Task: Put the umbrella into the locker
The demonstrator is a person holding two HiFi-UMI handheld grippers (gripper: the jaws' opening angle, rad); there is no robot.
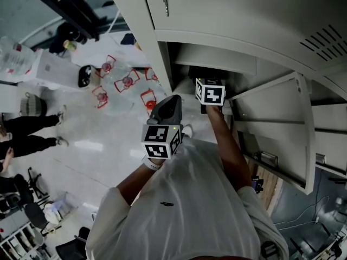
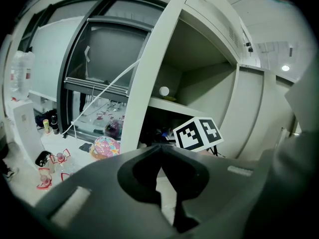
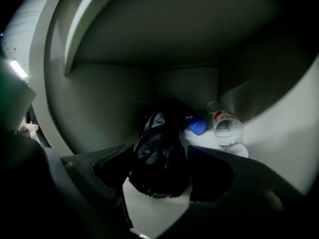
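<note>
Grey metal locker bank [image 1: 244,15] across the upper right of the head view, one door [image 1: 282,129] swung open toward the right. Below it, person in white shirt [image 1: 184,199], both arms reaching forward. Right arm extended into the open lower compartment, marker cube [image 1: 210,92] just at its mouth, jaws out of sight from the head. Inside, by the right gripper view: dim interior, pale shelf surface [image 3: 279,133]. Right hand-held gripper [image 3: 160,171] spread wide and closed onto black folded umbrella [image 3: 159,153], crumpled fabric filling the gap and touching both jaws. Umbrella well inside the compartment, far end pointing toward the back wall. Just right of it, clear water bottle [image 3: 227,126] lying on its side on the shelf surface, and a blue round object [image 3: 198,126] between bottle and umbrella, near the back. Left hand-held gripper [image 1: 165,110] outside the locker bank, near the frame's left edge, held above the pale floor. In its own view, left hand-held gripper [image 2: 160,156] with jaws brought fully together, nothing between them. Compartment above holding a small white ball [image 2: 164,90].
</note>
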